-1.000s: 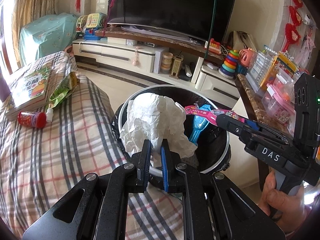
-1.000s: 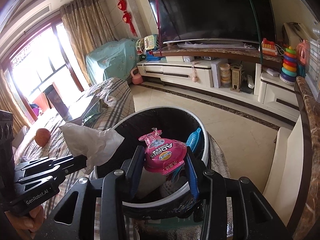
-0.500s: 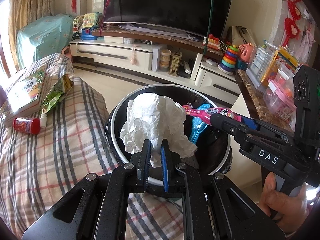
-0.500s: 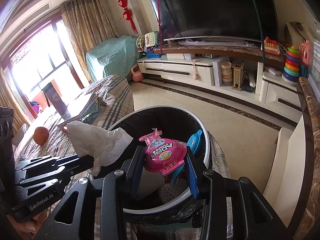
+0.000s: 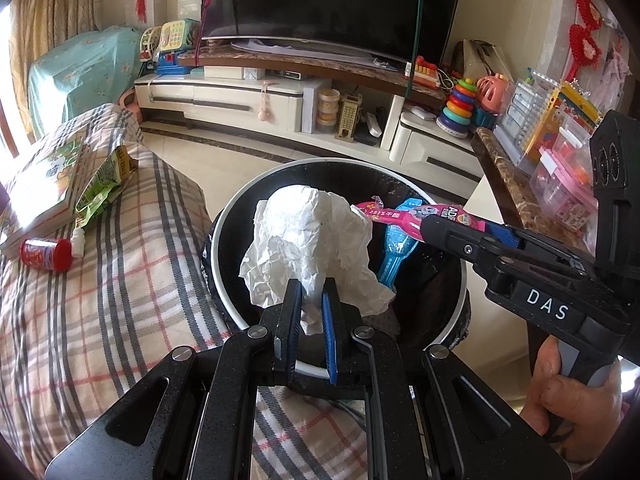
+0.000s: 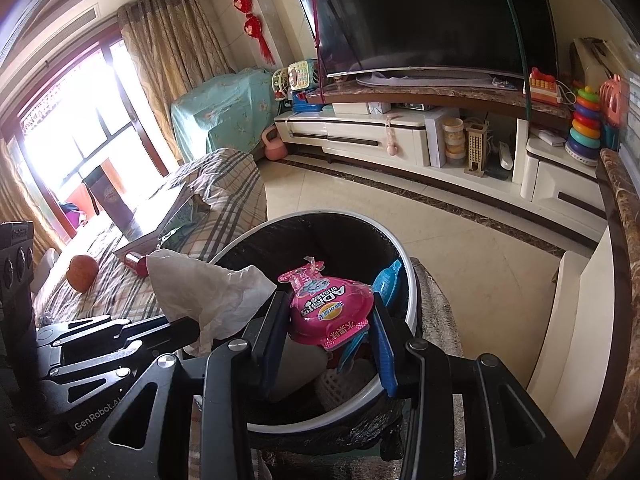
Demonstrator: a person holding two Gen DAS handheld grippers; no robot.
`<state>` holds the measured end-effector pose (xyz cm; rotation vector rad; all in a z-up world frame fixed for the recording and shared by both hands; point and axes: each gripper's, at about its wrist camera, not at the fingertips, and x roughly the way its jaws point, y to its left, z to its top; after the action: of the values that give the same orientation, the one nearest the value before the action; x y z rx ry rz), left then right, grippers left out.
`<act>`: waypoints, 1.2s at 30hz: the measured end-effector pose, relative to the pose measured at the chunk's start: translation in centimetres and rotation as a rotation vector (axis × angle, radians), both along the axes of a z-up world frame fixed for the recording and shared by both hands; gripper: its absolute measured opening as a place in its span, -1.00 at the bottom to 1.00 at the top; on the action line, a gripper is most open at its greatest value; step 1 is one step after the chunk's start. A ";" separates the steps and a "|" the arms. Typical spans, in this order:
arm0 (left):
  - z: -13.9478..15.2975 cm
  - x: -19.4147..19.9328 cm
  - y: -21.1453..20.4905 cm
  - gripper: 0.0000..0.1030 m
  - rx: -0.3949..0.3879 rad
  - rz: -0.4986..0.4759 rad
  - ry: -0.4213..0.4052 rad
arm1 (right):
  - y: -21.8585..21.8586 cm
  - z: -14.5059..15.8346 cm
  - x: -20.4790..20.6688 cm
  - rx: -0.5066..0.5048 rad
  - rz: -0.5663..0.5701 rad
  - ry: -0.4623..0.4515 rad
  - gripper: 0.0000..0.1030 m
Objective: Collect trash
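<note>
My left gripper (image 5: 310,298) is shut on a crumpled white tissue (image 5: 308,236), held over the near rim of a round trash bin (image 5: 224,220) lined with a black bag. In the right wrist view the tissue (image 6: 204,292) hangs at the bin's left edge (image 6: 412,296). My right gripper (image 6: 328,312) is shut on a pink snack wrapper (image 6: 328,306) with a blue wrapper (image 6: 386,278) beneath it, both above the bin's opening. From the left wrist view the right gripper (image 5: 430,224) reaches in from the right, pink wrapper (image 5: 404,213) and blue wrapper (image 5: 396,248) sticking out over the bin.
A plaid-covered surface (image 5: 100,280) lies left of the bin, bearing a book (image 5: 44,184), a green pouch (image 5: 102,190), a small red can (image 5: 44,254) and an orange fruit (image 6: 82,273). A TV stand (image 5: 256,96) runs across the back. A marble-topped shelf (image 5: 512,192) stands on the right.
In the left wrist view the bin has slid a little toward the centre and the tissue sits more squarely above its opening. Both grips are unchanged.
</note>
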<state>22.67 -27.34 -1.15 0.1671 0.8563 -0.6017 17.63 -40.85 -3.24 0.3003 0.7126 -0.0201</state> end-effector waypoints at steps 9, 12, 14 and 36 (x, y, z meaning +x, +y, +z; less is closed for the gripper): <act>-0.3 0.3 -0.3 -0.81 0.007 0.005 0.008 | -0.4 -0.1 0.3 -0.004 0.002 0.008 -0.23; -0.2 0.4 -0.3 -0.81 0.008 0.006 0.004 | -0.5 0.0 0.3 -0.004 0.003 0.008 -0.19; -0.2 0.4 -0.3 -0.76 0.007 0.007 0.004 | -0.6 -0.1 0.4 0.001 0.004 0.010 -0.18; 1.7 -6.6 11.4 0.66 -0.210 0.239 -0.062 | 3.6 1.4 -7.8 0.117 -0.025 -0.102 0.94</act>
<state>16.04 -15.96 0.55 -0.1063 0.7352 -0.4560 9.83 -37.25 -1.84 0.4193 0.6094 0.0132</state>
